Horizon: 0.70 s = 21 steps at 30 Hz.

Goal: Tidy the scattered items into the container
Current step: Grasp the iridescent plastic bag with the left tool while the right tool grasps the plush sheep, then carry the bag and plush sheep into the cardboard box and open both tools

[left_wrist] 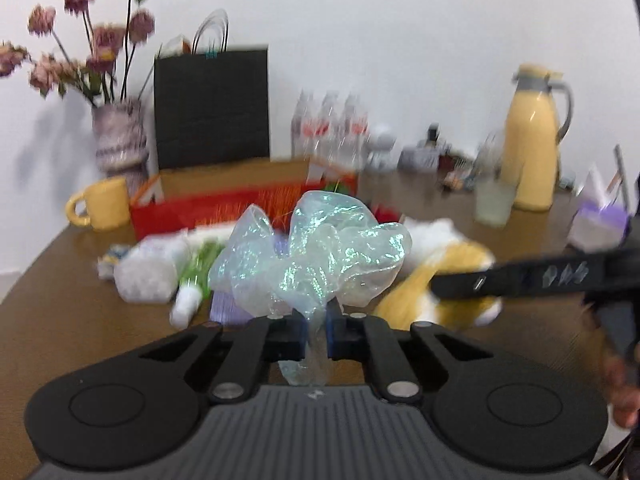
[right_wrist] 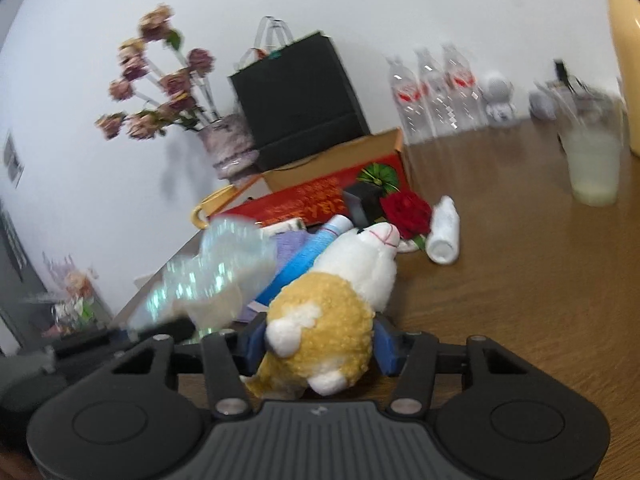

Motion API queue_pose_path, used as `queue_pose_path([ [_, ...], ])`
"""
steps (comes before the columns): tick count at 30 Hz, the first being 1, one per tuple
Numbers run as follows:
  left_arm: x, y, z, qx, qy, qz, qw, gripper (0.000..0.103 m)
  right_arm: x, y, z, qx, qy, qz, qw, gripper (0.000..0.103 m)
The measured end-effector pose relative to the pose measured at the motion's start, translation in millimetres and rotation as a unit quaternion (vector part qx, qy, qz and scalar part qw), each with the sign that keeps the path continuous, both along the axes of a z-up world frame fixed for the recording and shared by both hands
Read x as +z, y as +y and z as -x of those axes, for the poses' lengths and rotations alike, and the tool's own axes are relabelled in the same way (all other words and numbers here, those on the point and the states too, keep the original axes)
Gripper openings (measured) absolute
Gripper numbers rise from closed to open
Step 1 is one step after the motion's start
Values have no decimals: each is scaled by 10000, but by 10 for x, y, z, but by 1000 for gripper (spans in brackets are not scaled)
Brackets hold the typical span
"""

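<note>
- The left wrist view is taken low over the counter [left_wrist: 60, 300], looking toward the wall.
- The right wrist view is set close by, tilted, facing the same wall.
- The red box [left_wrist: 240, 204] [right_wrist: 320, 196] and black bag [left_wrist: 212, 104] [right_wrist: 300, 100] are shared by both.

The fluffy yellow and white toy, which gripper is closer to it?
Right. The right gripper has its fingers around the plush toy. The left gripper sits beside it, pinching the shiny wrap.
</note>
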<state>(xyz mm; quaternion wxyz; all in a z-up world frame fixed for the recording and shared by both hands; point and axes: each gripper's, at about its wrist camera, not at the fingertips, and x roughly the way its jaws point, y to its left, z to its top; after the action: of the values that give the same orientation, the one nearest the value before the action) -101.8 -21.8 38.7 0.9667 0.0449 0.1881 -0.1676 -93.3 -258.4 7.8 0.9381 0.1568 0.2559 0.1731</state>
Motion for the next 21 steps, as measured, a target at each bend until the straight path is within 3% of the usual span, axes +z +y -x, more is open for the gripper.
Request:
queue_pose_path([
  [6, 477, 146, -161, -179, -404, 408, 9982, 9, 465, -32, -26, 33, -574, -50, 9983, 52],
  [12, 1025, 190, -1080, -47, -489, 617, 9969, 9, 1113, -21, -675, -69, -1244, 345, 9916, 52],
  [16, 1094, 59, -1955, 389, 2, 917, 9950, 9, 1280, 27, -1524, -89, -1048, 437, 9935, 52],
  [21, 874, -21, -2880, 981, 626, 831, 9897, 10, 1190, 118, -2508, -190, -646, 403, 9969, 52],
])
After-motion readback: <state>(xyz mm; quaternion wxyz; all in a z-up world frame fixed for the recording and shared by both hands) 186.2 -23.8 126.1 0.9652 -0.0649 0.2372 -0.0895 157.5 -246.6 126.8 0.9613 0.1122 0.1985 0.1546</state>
